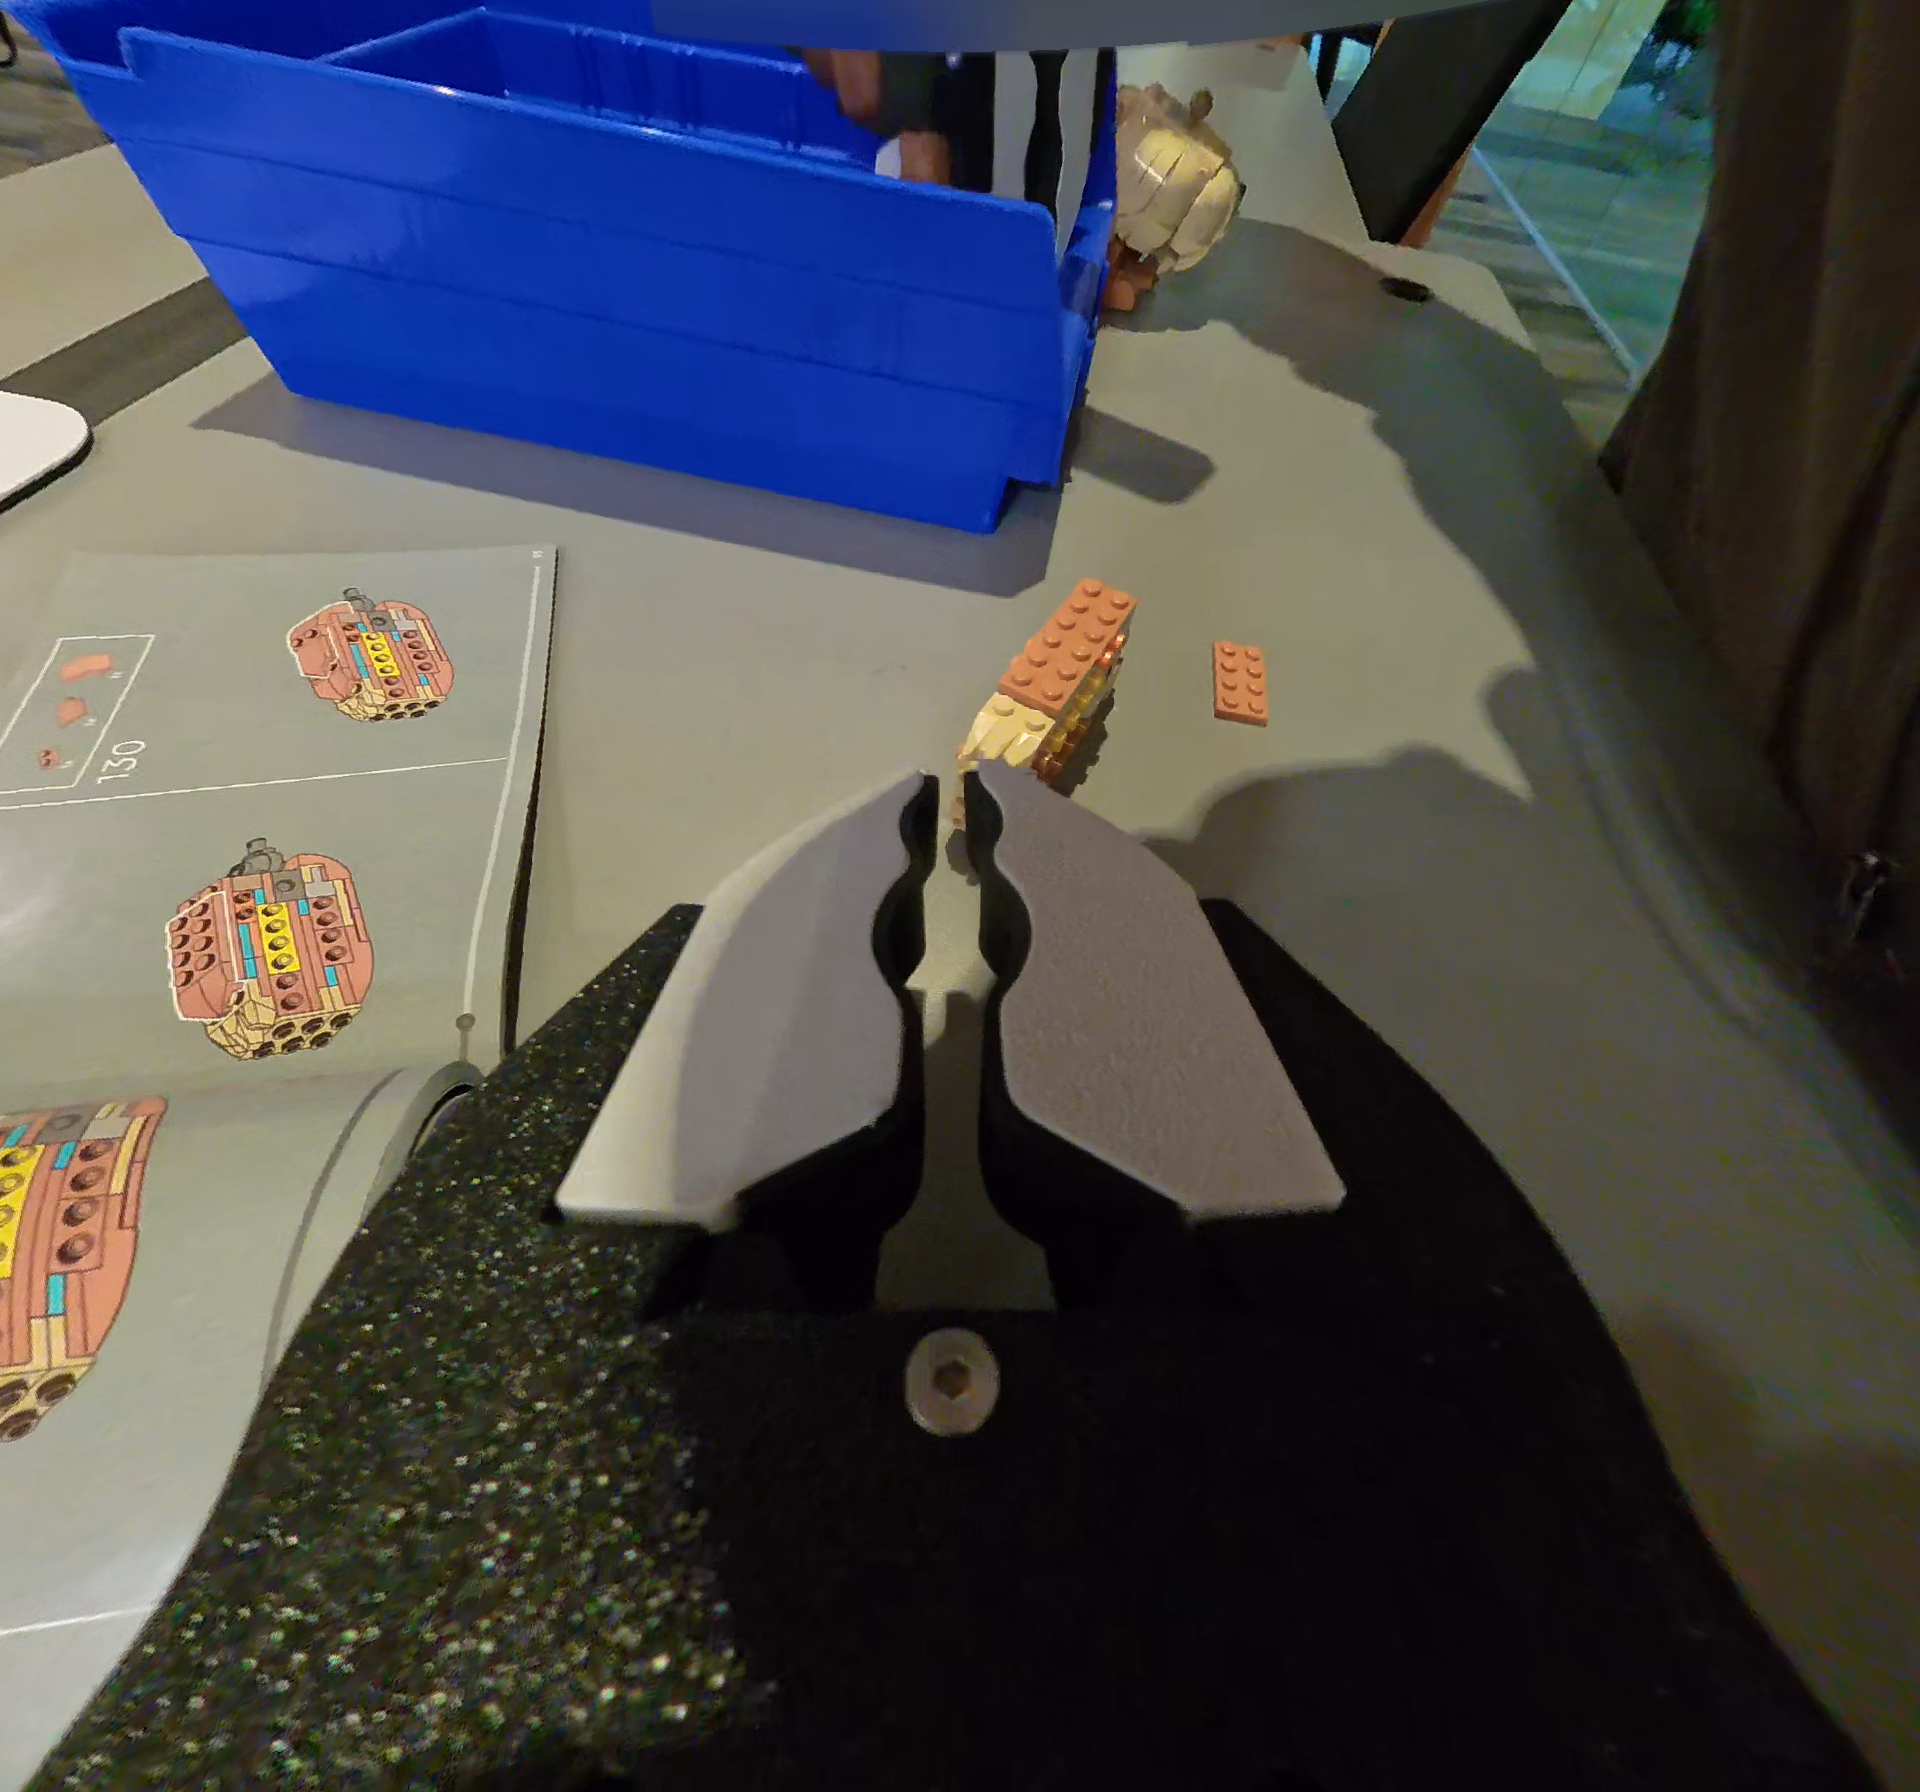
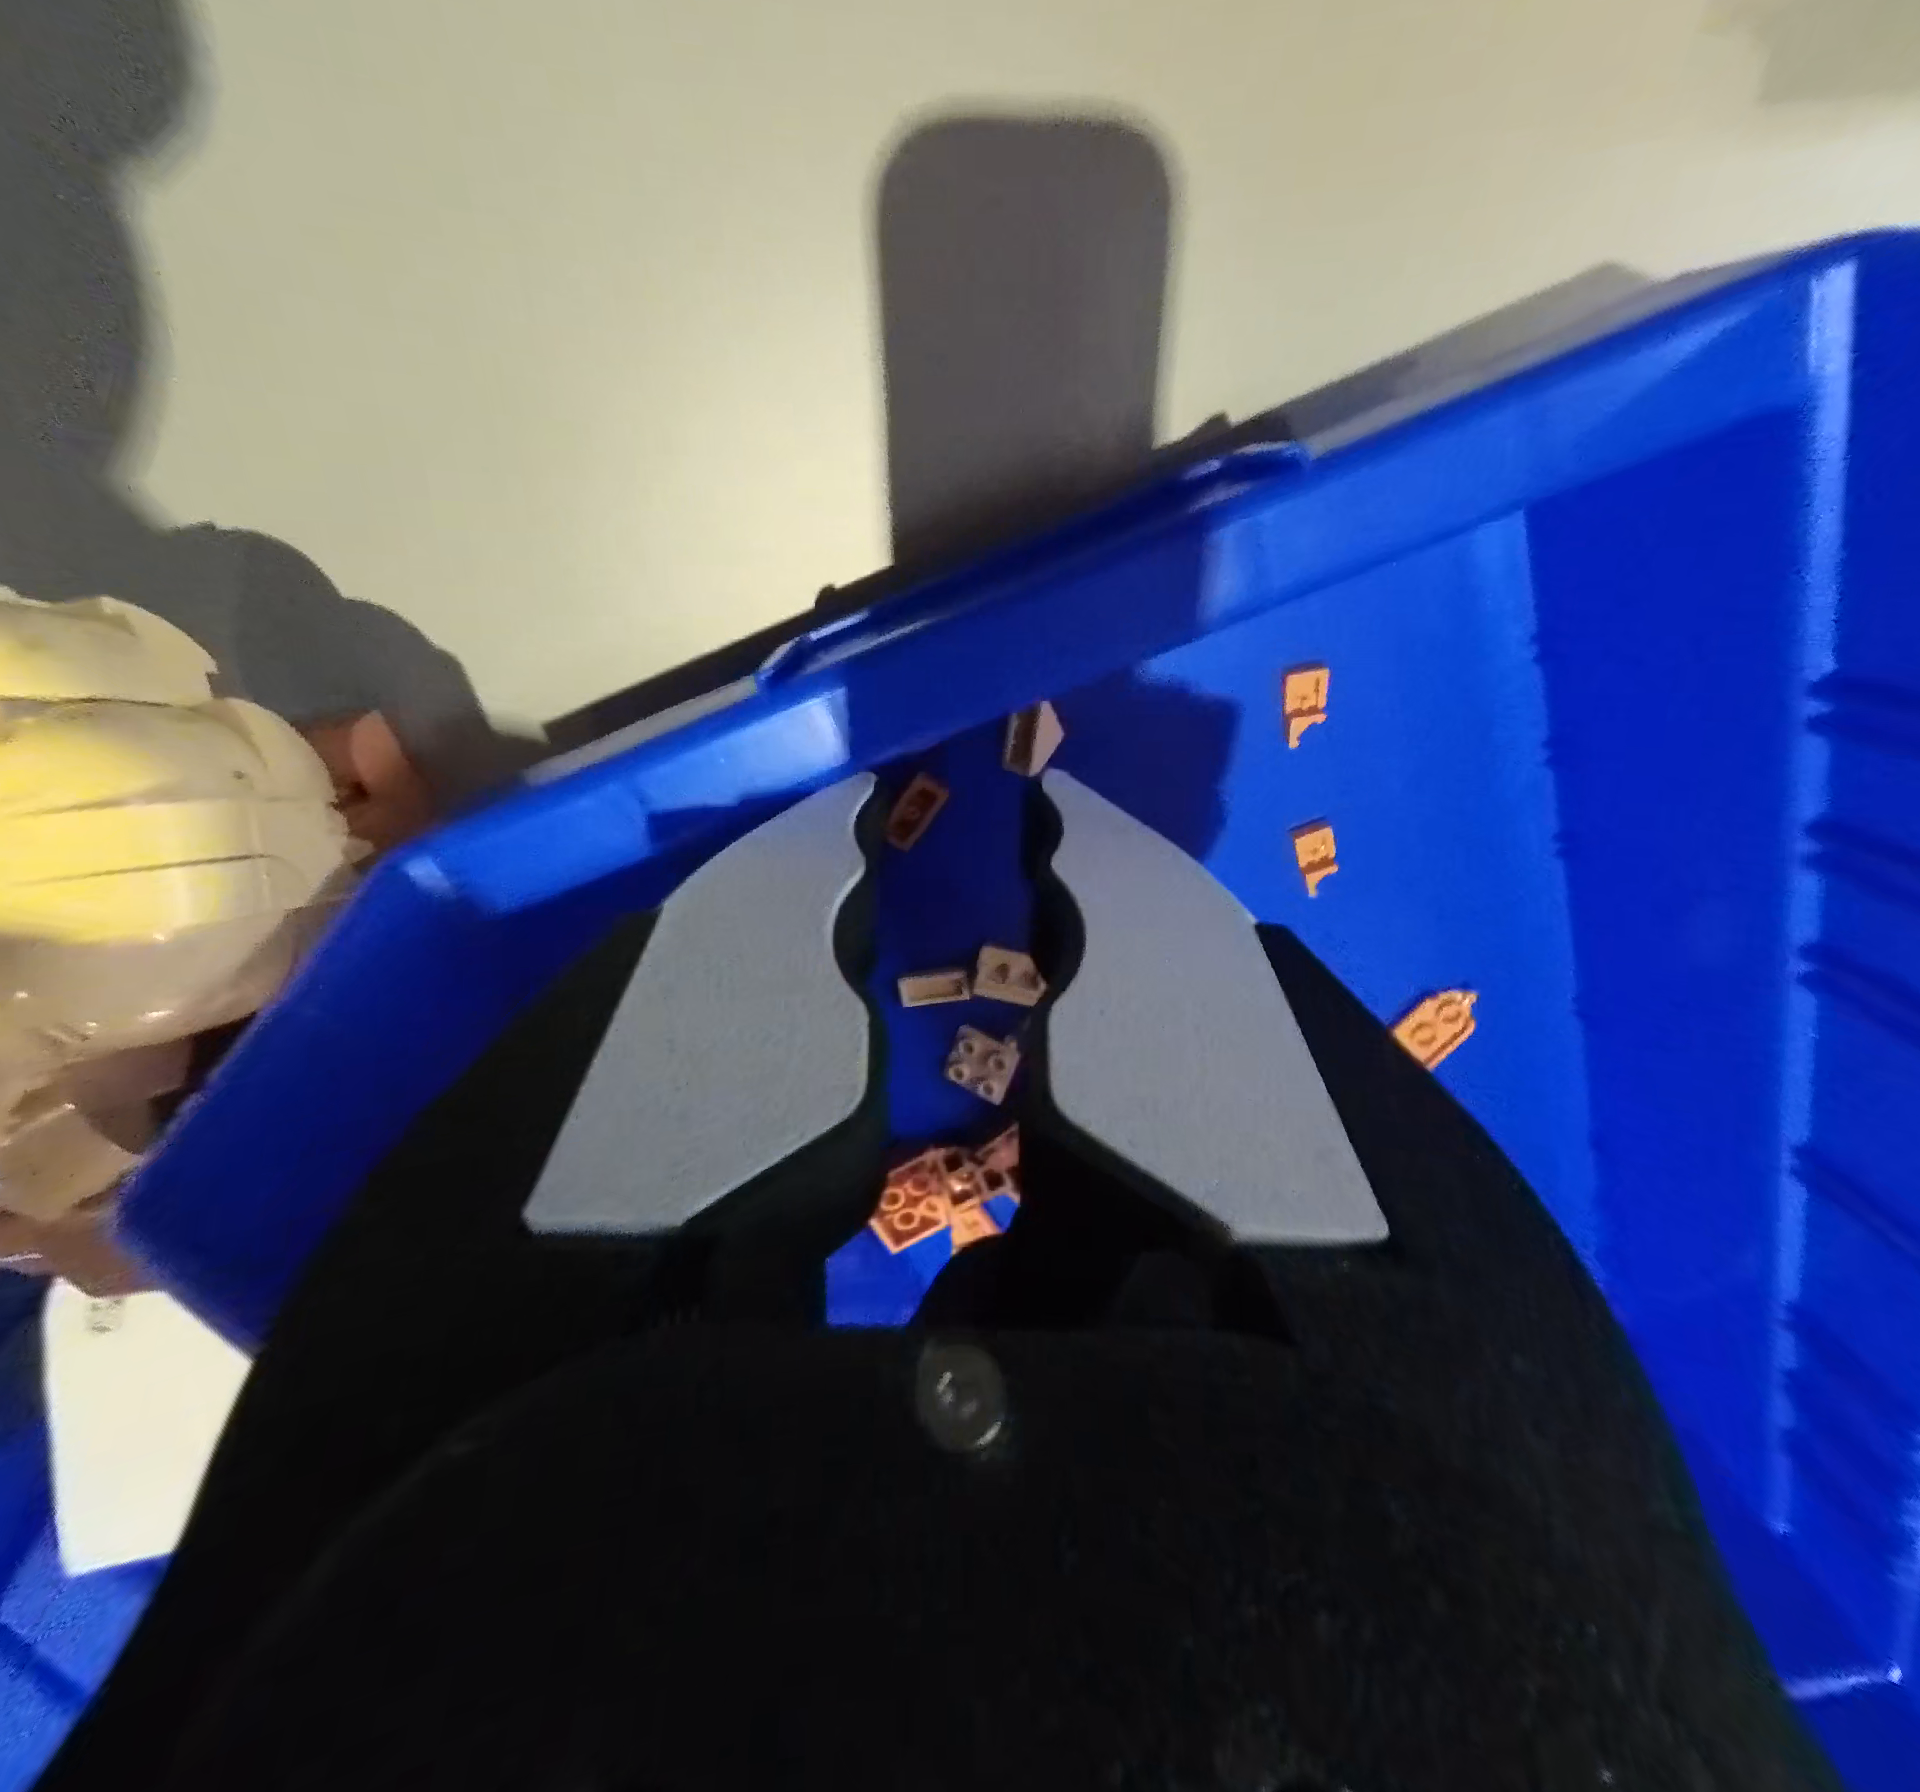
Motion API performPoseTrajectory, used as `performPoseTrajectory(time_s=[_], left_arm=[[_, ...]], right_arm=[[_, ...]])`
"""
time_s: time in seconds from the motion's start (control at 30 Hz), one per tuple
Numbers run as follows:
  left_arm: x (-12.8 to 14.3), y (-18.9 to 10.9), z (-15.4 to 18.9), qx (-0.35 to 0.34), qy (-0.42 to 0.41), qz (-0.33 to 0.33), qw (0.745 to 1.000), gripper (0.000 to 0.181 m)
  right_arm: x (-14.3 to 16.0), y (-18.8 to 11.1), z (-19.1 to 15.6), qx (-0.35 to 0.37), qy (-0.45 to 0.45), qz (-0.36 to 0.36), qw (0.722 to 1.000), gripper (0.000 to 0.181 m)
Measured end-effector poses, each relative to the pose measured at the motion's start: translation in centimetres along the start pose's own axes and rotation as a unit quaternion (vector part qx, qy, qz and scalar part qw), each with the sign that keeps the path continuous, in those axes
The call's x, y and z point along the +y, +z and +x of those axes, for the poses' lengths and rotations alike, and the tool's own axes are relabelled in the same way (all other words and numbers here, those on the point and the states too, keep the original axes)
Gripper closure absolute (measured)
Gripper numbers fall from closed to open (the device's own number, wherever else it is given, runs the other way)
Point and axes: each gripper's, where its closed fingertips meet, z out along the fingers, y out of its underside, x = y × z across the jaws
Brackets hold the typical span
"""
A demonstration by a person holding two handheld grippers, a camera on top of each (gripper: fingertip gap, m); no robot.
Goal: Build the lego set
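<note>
My left gripper (image 1: 951, 788) is closed to a narrow slit on the tan near end of a small lego assembly (image 1: 1070, 662), which rests on the grey table (image 1: 727, 662) and has a salmon plate on top. A loose salmon plate (image 1: 1240, 682) lies just right of it. My right gripper (image 2: 958, 781) is open and empty, reaching into the blue bin (image 2: 1299, 537) above loose salmon and tan pieces (image 2: 982, 1067) on its floor. The picture is blurred there. A larger tan lego model (image 2: 114, 869) stands outside the bin's corner; it also shows in the left wrist view (image 1: 1179, 173).
An open instruction booklet (image 1: 260, 807) lies left of my left gripper. The blue bin (image 1: 623, 288) stands behind it, with a person's hand (image 1: 847, 90) at its far end. A white object (image 1: 31, 443) lies at the left edge. The table edge curves along the right. My left gripper's tips are some 15 cm from the loose salmon plate (image 1: 1240, 682).
</note>
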Motion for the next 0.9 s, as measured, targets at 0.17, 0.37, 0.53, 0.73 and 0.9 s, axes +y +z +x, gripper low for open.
performPoseTrajectory(time_s=[0.17, 0.37, 0.53, 0.73, 0.9], left_arm=[[0.1, 0.1, -0.2, -0.003, -0.007, -0.004, 1.000, 0.176], [0.0, 0.0, -0.6, -0.003, -0.025, 0.000, 1.000, 0.176], [-0.2, -0.2, -0.8, 0.000, -0.040, 0.009, 0.999, 0.176], [0.0, 0.0, -0.8, -0.005, -0.035, 0.003, 0.999, 0.176], [-0.1, 0.0, -0.9, -0.006, -0.038, 0.004, 0.999, 0.177]], right_arm=[[-0.3, 1.1, -0.5, -0.027, -0.062, 0.014, 0.998, 0.156], [-2.0, 2.3, -1.0, -0.022, -0.091, 0.042, 0.995, 0.156], [-3.2, 2.4, -1.4, -0.001, -0.091, 0.049, 0.995, 0.158], [-4.6, 2.5, -1.0, 0.033, -0.056, 0.083, 0.994, 0.166], [-4.9, 2.5, -0.6, 0.056, -0.028, 0.094, 0.994, 0.167]])
